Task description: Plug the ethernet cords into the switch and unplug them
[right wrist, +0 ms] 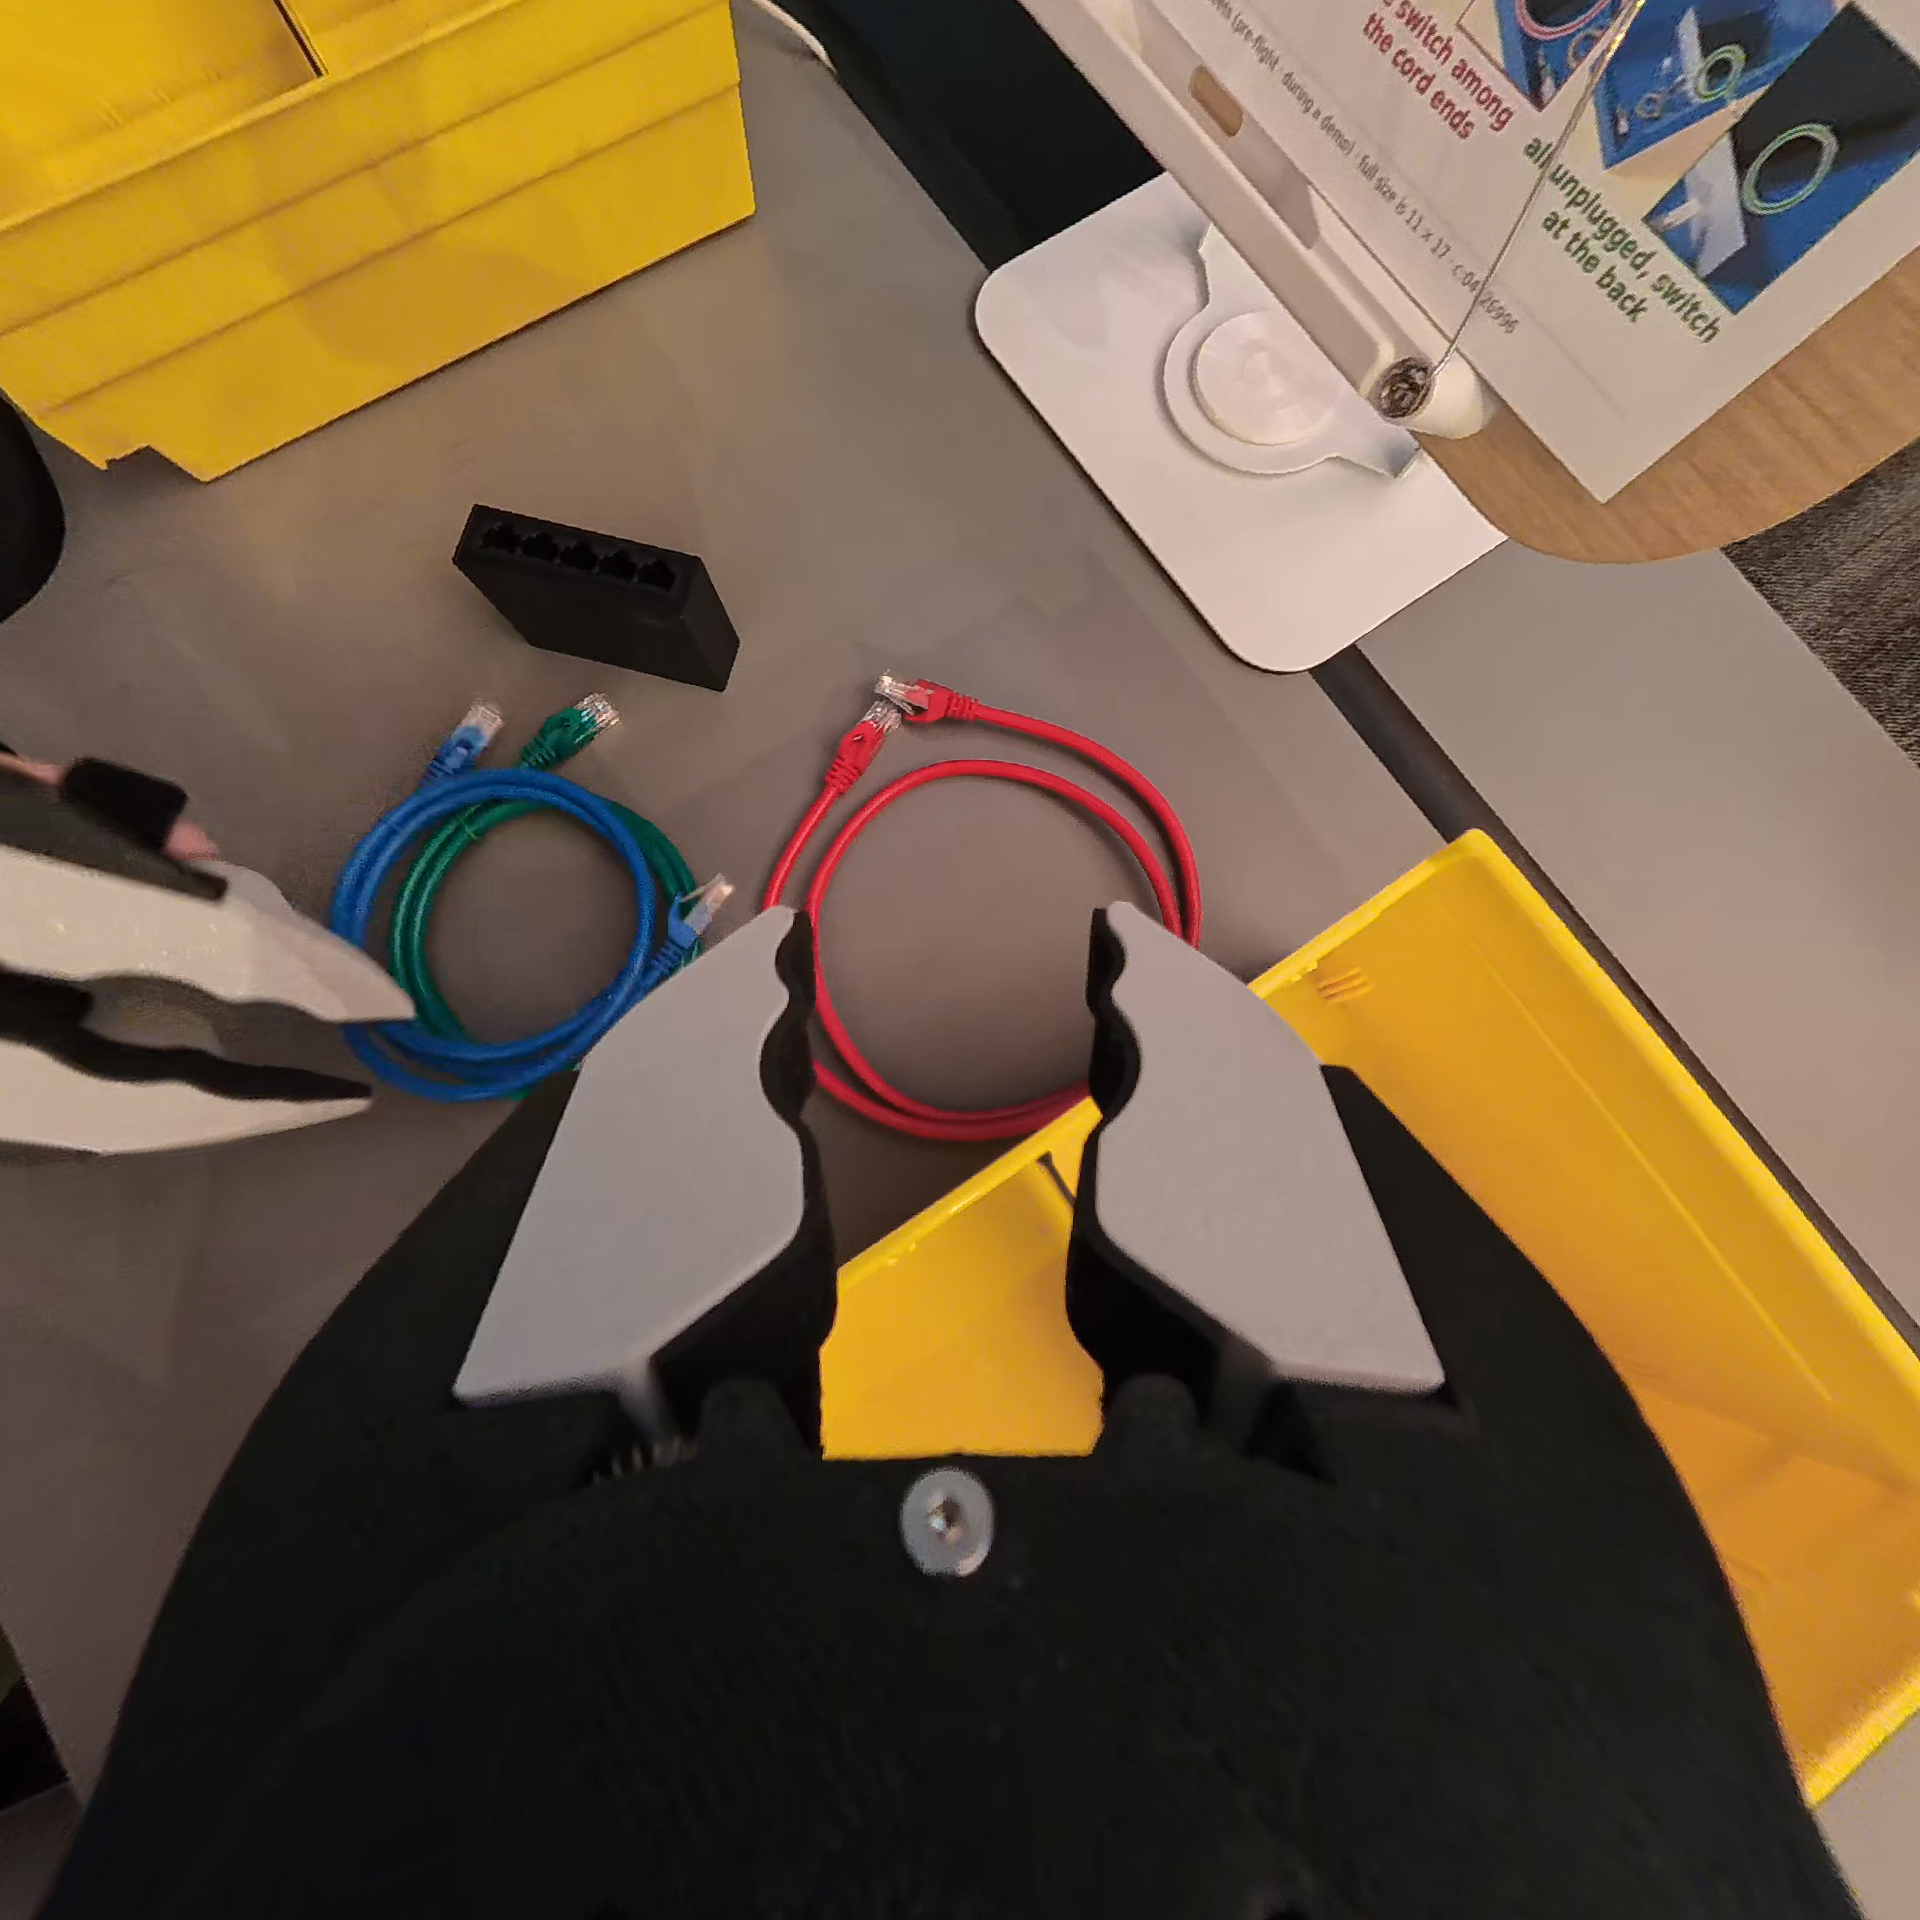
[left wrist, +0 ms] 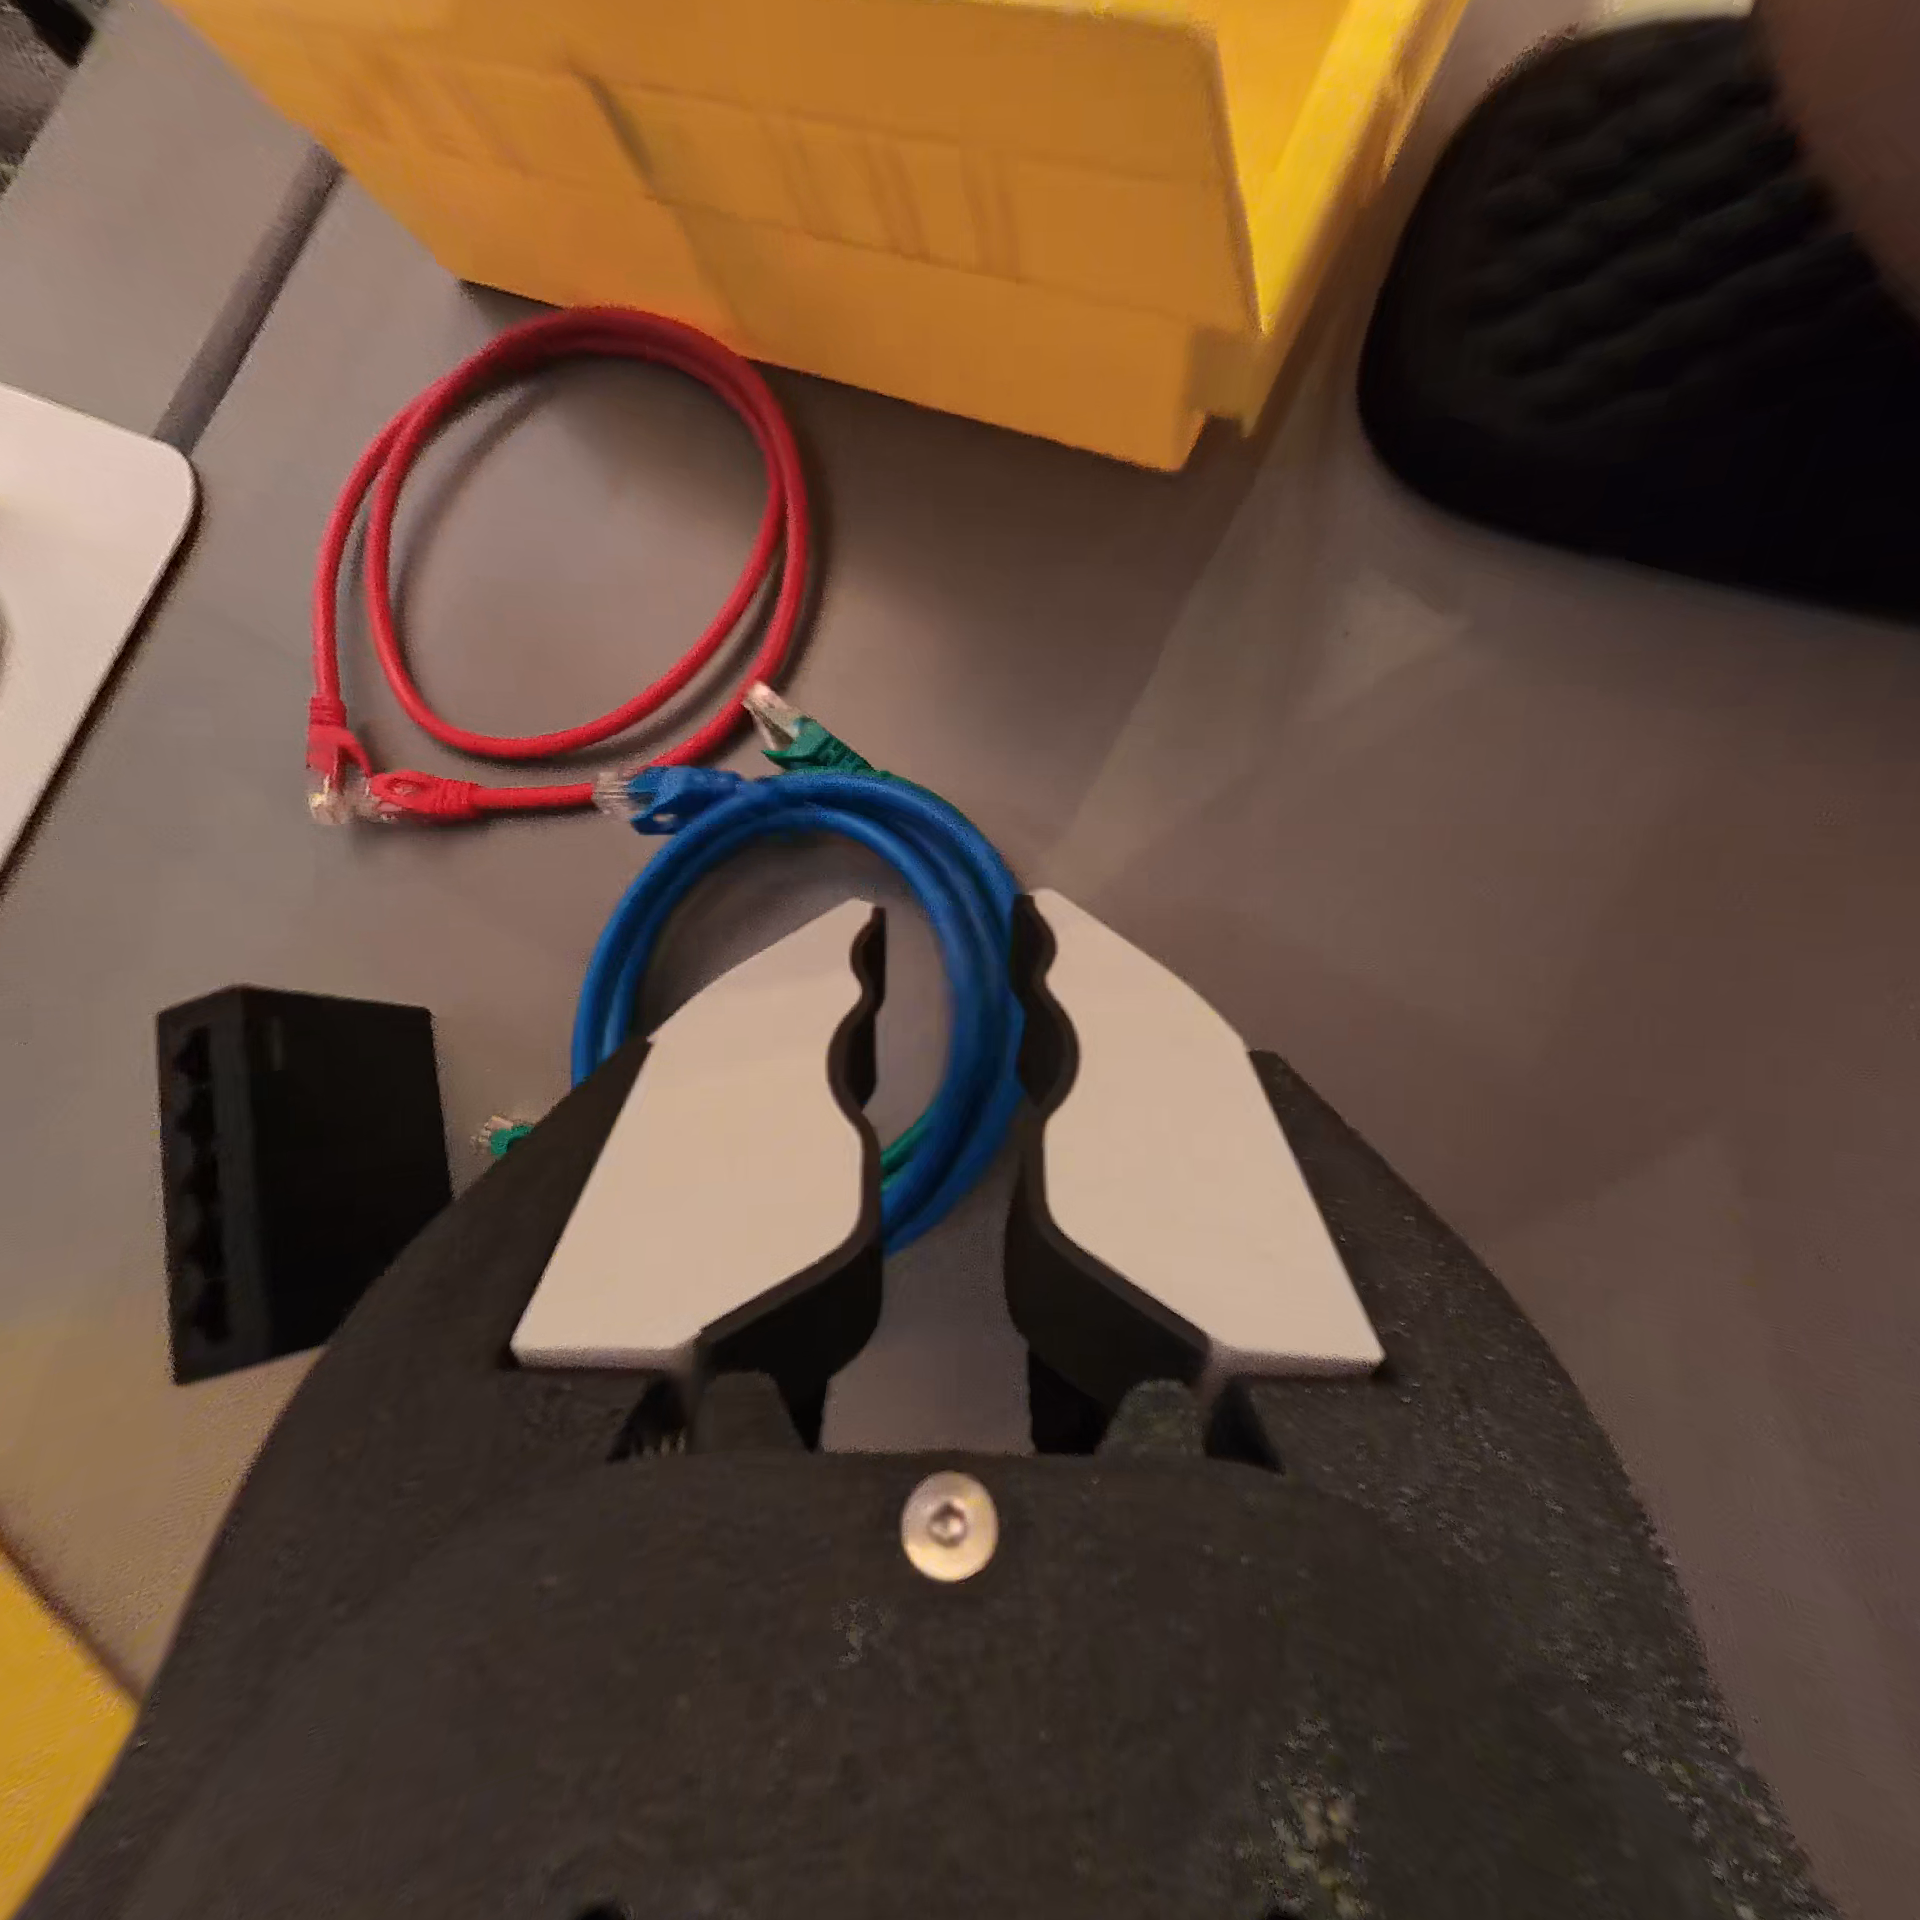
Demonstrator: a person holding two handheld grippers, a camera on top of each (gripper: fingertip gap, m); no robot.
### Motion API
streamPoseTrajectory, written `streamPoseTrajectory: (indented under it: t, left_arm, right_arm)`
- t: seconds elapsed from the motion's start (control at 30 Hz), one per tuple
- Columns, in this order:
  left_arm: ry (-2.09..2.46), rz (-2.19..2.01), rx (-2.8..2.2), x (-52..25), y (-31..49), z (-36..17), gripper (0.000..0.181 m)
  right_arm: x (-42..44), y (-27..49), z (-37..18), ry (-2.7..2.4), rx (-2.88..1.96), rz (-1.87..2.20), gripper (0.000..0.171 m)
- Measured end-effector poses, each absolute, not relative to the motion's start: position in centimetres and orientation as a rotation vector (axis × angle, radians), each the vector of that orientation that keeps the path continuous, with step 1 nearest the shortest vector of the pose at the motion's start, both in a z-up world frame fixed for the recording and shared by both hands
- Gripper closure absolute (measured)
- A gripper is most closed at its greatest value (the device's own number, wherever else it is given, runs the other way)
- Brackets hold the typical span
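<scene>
A black switch (left wrist: 296, 1174) (right wrist: 603, 597) lies on the grey table with no cord in its ports. A coiled red cord (left wrist: 561, 561) (right wrist: 997, 790) lies loose. A coiled blue cord (left wrist: 790, 831) (right wrist: 499, 800) lies on a green cord (left wrist: 821, 743) (right wrist: 416, 894). My left gripper (left wrist: 948, 914) is open, with the blue coil's right side between its fingers. It also shows at the left of the right wrist view (right wrist: 364, 1039). My right gripper (right wrist: 943, 920) is open and empty above the red coil.
Stacked yellow bins (left wrist: 831, 187) (right wrist: 343, 208) stand at the back. Another yellow bin (right wrist: 1538, 1195) lies under my right gripper. A white stand base (right wrist: 1226, 468) (left wrist: 62, 582) holds a printed sheet (right wrist: 1558, 145). A dark object (left wrist: 1662, 312) sits at the left view's right.
</scene>
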State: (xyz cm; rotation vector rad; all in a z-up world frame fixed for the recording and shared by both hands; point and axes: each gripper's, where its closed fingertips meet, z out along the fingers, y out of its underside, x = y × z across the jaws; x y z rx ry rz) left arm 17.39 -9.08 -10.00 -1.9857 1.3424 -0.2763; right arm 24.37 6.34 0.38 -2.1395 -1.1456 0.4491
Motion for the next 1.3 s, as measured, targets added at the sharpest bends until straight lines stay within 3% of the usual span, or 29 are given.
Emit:
streamPoseTrajectory:
  t: [0.03,0.1,0.17,0.33,0.57,0.7,0.73,0.8,1.03,1.2,1.27,1.3]
  left_arm:
    - [1.275,-0.362,-1.999,17.1,-9.0,-9.2,0.157]
    - [1.088,-0.559,-2.063,15.8,-8.3,-7.5,0.136]
    - [0.871,-0.639,-2.118,12.9,-5.8,-6.5,0.132]
    - [0.67,-0.259,-2.2,4.4,1.5,-8.1,0.128]
    - [0.816,-0.05,-2.292,4.1,3.7,-11.9,0.113]
    - [0.856,-0.006,-2.33,4.0,3.8,-13.6,0.125]
    - [0.869,-0.02,-2.342,4.0,3.7,-14.0,0.141]
    - [0.871,-0.034,-2.323,4.1,3.8,-13.9,0.151]
    - [1.057,0.045,-2.011,5.7,1.7,-6.7,0.152]
    - [1.283,0.064,-1.739,8.4,-2.6,0.0,0.152]
    - [1.346,-0.019,-1.679,9.7,-4.4,1.6,0.152]
    - [1.371,-0.063,-1.663,10.3,-5.1,2.1,0.152]
  right_arm:
    - [24.4,6.3,0.3,-1.15,-2.144,0.448,0.119]
    - [24.3,6.3,0.3,-1.152,-2.145,0.444,0.119]
    - [24.0,6.2,0.3,-1.155,-2.144,0.445,0.119]
    - [23.1,5.9,-0.1,-1.197,-2.144,0.426,0.119]
    - [22.2,5.7,-0.9,-1.244,-2.153,0.407,0.119]
    - [21.8,5.8,-1.2,-1.25,-2.156,0.414,0.119]
    - [21.7,5.8,-1.3,-1.251,-2.157,0.419,0.119]
    - [21.1,5.7,-1.6,-1.271,-2.151,0.426,0.12]
    - [15.1,2.5,0.0,-1.561,-1.746,0.536,0.119]
    - [11.8,-1.4,3.9,-1.603,-1.321,0.715,0.095]
    - [11.6,-2.3,3.6,-1.663,-1.251,0.635,0.097]
    - [11.5,-3.0,3.1,-1.715,-1.231,0.608,0.109]
